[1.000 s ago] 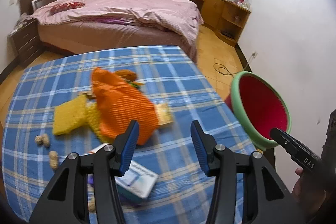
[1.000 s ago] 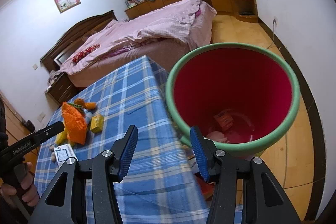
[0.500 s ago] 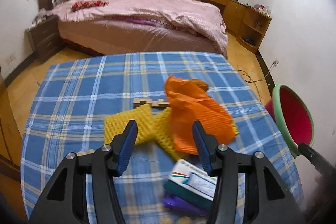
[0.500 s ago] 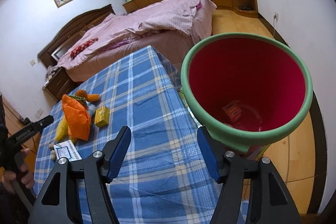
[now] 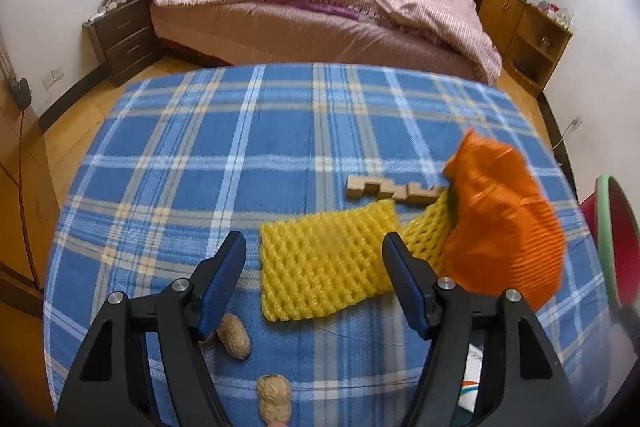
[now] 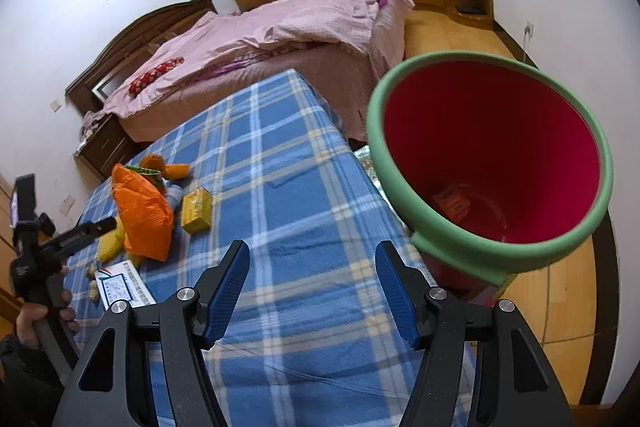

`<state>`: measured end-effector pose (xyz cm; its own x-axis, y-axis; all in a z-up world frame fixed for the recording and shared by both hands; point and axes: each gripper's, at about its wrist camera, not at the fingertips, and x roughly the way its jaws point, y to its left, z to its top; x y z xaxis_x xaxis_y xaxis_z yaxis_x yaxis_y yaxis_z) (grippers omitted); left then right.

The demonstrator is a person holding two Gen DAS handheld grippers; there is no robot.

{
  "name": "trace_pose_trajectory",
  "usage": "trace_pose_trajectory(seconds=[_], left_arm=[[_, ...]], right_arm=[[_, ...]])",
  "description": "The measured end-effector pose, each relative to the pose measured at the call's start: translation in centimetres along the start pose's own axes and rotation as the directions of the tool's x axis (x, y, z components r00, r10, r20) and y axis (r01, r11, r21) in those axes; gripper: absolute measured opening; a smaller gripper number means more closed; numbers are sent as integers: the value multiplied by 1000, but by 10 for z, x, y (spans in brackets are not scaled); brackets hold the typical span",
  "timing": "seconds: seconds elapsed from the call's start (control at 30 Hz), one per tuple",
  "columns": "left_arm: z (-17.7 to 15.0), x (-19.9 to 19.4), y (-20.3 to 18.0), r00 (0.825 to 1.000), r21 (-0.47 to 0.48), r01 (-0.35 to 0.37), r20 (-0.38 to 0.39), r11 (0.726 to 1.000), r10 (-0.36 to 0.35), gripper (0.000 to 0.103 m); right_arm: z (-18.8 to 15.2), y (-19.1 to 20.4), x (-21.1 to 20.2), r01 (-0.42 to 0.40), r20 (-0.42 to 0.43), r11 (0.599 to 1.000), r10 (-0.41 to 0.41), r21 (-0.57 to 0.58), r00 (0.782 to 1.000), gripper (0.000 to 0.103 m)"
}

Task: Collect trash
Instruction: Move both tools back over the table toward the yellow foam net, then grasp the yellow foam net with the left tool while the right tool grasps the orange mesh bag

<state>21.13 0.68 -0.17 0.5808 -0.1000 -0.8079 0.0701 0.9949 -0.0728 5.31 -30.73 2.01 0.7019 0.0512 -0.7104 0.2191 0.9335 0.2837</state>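
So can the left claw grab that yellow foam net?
Probably yes. The left claw is open, the net lies flat right between its tips, and nothing covers that end.

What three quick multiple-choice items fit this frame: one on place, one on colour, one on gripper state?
1. Where does the yellow foam net lie?
A. in the bin
B. on the checked tablecloth, ahead of the left gripper
C. on the bed

2. What colour is the inside of the bin?
A. red
B. blue
C. white

3. What is the right gripper doing?
A. shut on the orange bag
B. shut on a peanut
C. open, holding nothing

Key: 1 B, the net lies flat on the cloth between the fingers' line of sight; 2 A, red wall under a green rim; 3 C, jaws stand apart with only cloth between.
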Motion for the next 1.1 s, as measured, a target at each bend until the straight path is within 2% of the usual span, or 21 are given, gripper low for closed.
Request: trace_pose_trajectory(seconds=[0.07,0.2,0.37,0.47,0.57,0.6,0.63,0.83,1.0,1.1], left_arm=[[-1,7,2,999,-4,-26,-34,1000,26,70],[-5,7,18,999,-89,22,-33,996,-25,72],[-11,5,17,1000,-71,16,-19,997,-17,71],[-15,2,15,999,-48,50,0,998,-50,60],[-19,-1,11,994,-41,108,12,993,-108,38],[-20,-2,10,989,-45,147,12,988,-147,25],[-19,-2,9,984,-52,179,13,983,-178,22],[-21,-14,16,974,-80,222,56,972,-218,21],[-18,-20,28,977,-109,204,89,973,-194,21],[-17,-21,30,976,-115,204,96,972,-193,21]], right_arm=[[2,5,1,0,4,1000,0,-10,1000,67],[4,19,4,-12,8,1000,12,-25,1000,67],[6,39,7,-29,6,998,29,-59,1000,67],[9,51,11,-35,5,996,35,-81,999,67],[11,63,15,-46,5,994,46,-104,999,67],[13,66,15,-57,7,992,58,-108,998,67],[14,71,16,-70,9,991,72,-114,997,67],[21,100,33,-113,-3,979,115,-169,993,67],[22,128,51,-147,-30,965,144,-219,989,67],[20,144,66,-152,-57,954,142,-256,988,73]])
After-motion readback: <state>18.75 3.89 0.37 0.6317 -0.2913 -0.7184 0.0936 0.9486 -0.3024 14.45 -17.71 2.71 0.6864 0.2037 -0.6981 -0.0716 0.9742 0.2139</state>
